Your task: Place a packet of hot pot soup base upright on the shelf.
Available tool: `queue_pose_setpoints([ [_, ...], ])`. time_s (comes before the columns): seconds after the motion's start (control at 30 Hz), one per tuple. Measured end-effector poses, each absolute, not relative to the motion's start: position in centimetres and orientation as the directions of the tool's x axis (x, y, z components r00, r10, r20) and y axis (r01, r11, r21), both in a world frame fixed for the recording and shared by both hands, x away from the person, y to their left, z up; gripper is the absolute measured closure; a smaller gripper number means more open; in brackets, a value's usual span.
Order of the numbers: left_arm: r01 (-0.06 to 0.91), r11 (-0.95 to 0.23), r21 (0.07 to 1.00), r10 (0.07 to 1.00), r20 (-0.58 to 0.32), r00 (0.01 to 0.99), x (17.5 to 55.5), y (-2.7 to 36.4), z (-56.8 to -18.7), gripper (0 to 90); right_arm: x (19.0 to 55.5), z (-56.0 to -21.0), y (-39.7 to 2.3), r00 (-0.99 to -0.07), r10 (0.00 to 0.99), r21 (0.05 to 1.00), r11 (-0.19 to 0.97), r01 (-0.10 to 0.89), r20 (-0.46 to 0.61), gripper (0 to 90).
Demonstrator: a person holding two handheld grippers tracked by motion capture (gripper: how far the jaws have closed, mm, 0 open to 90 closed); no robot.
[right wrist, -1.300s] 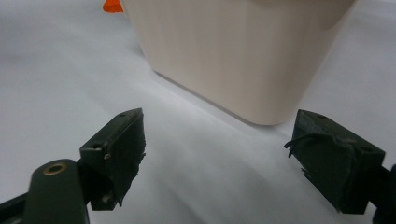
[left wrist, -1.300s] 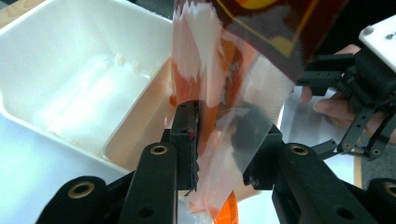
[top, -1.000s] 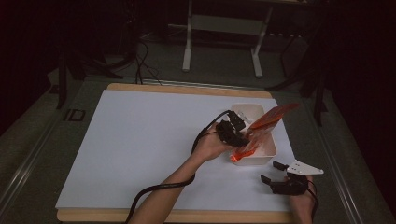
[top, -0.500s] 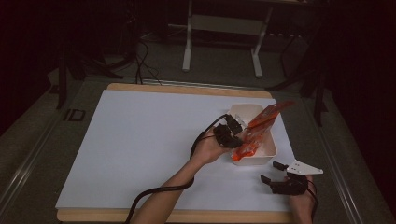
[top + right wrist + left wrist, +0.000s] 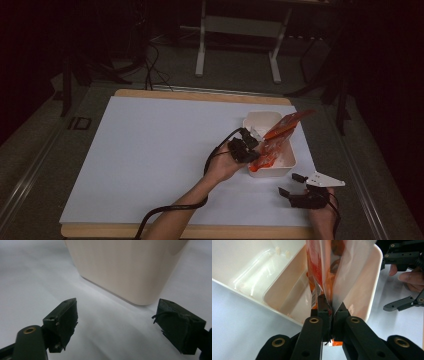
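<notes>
Item: left tool; state: clamped on the lower seam of an orange snack pouch, which rises ahead of the jaws and leans over a white plastic tub; the pouch's bottom corner sits inside the tub's near end.
Item: right tool; state: jaws spread wide, holding nothing, resting on the worktop; the tub's outer wall stands just ahead of it, apart from both jaws.
Step in hand, as judged: handling the pouch at the tub, either setting it in or drawing it out; done well by keeping the pinch on the sealed seam rather than the slack film, moving along the tub's long axis so the pouch clears the rim, and, if the tub drags, steadying its wall with the free tool.
Materials: pouch, thin glossy film, orange print on one face, clear on the other, creasing readily; tub, smooth rigid plastic, rectangular, rounded corners, light and likely to slide; worktop, matt white sheet over a wooden board.
</notes>
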State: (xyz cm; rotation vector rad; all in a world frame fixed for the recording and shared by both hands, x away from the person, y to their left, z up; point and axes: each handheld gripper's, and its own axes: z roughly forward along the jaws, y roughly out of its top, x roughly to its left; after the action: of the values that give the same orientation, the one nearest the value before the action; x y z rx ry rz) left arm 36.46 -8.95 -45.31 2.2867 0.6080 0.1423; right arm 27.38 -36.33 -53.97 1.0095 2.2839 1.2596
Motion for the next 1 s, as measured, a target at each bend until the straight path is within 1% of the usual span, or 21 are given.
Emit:
queue_pose_setpoints([
  [0.13, 0.369, -0.609, 0.702, 0.462, -0.064, 0.884, 36.2, -8.8, -45.5, 89.1, 27.4, -54.0, -36.3, -0.688, 0.724, 0.835, 0.357, 0.419, 0.036, 17.8],
  [0.53, 0.387, -0.576, 0.720, 0.468, -0.098, 0.878, 36.0, -8.7, -46.1, 89.1, 27.4, -54.0, -36.2, -0.688, 0.725, 0.832, 0.361, 0.420, 0.033, 18.0],
  [0.6, 0.392, -0.597, 0.699, 0.461, -0.101, 0.882, 36.0, -8.9, -46.5, 89.1, 27.4, -54.0, -36.2, -0.688, 0.725, 0.832, 0.361, 0.421, 0.032, 18.0],
  [0.63, 0.392, -0.647, 0.654, 0.453, -0.084, 0.887, 35.9, -9.5, -47.3, 89.1, 27.4, -54.0, -36.2, -0.688, 0.725, 0.833, 0.362, 0.419, 0.032, 18.0],
  [0.67, 0.386, -0.652, 0.653, 0.450, -0.077, 0.890, 35.8, -9.5, -48.2, 89.0, 27.4, -54.0, -36.2, -0.688, 0.725, 0.833, 0.362, 0.418, 0.030, 18.0],
  [0.7, 0.422, -0.602, 0.678, 0.461, -0.136, 0.877, 36.0, -8.9, -48.5, 88.9, 27.4, -54.0, -36.2, -0.688, 0.725, 0.833, 0.361, 0.419, 0.032, 17.9],
  [0.73, 0.438, -0.579, 0.688, 0.468, -0.159, 0.869, 36.1, -8.5, -48.8, 88.9, 27.3, -53.9, -36.3, -0.690, 0.723, 0.835, 0.361, 0.416, 0.032, 17.9],
  [0.97, 0.435, -0.602, 0.669, 0.465, -0.150, 0.873, 36.3, -8.7, -48.6, 88.5, 27.4, -54.0, -36.2, -0.690, 0.723, 0.833, 0.362, 0.418, 0.032, 17.9],
  [1.0, 0.451, -0.592, 0.668, 0.466, -0.173, 0.868, 36.4, -8.5, -48.7, 88.5, 27.4, -54.0, -36.2, -0.689, 0.724, 0.834, 0.360, 0.419, 0.034, 18.0],
])
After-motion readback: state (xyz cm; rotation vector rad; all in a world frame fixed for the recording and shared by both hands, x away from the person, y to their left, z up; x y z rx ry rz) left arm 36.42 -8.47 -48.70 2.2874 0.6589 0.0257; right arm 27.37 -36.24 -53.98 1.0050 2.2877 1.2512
